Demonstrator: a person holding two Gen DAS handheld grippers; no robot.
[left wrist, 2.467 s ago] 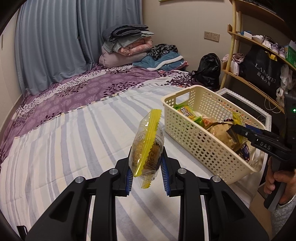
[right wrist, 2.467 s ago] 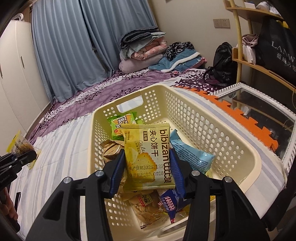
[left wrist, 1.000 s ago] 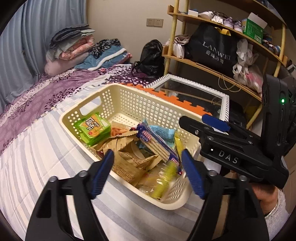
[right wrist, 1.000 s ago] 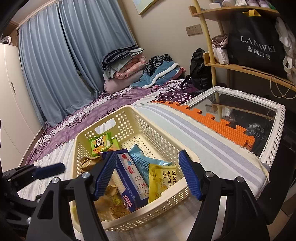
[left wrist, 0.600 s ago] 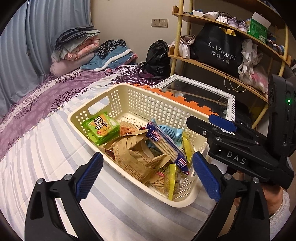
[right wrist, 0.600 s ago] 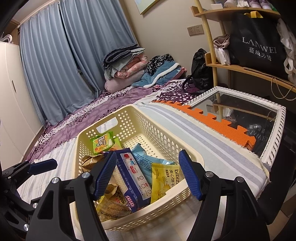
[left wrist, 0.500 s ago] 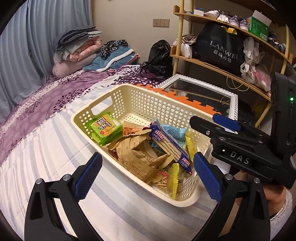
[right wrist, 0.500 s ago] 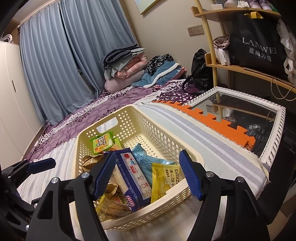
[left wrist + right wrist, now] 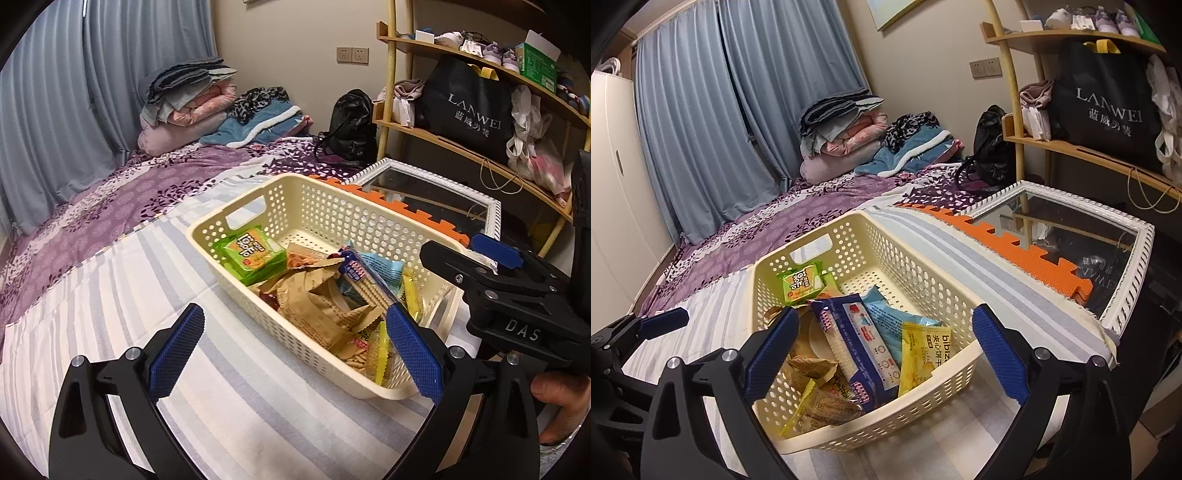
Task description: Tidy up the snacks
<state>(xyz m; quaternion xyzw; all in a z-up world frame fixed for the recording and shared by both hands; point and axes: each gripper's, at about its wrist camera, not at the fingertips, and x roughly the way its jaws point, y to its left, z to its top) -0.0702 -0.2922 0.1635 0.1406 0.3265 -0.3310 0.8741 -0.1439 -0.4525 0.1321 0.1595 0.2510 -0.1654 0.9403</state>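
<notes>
Bedroom in front of me: blue curtains [image 9: 713,110] on the far wall, folded bedding [image 9: 184,107] piled at the bed's [image 9: 110,206] far edge, wooden shelf [image 9: 461,122] on the right, framed mirror [image 9: 1071,236] beside the bed, beige wall [image 9: 288,40].

I see the basket [image 9: 373,218] sitting on the bed [image 9: 110,258], near its right edge. Inside it, the square packet [image 9: 253,251] lies at the far end by the handle slot, the long biscuit pack [image 9: 857,347] runs down the middle, the crinkled bag [image 9: 314,306] lies left of it, and the bibizan packet [image 9: 923,354] leans against the near right wall. The framed mirror [image 9: 1137,229] lies right of the bed, with the shelf [image 9: 1086,151] behind it. Folded bedding [image 9: 184,107] is stacked at the far end of the bed.
</notes>
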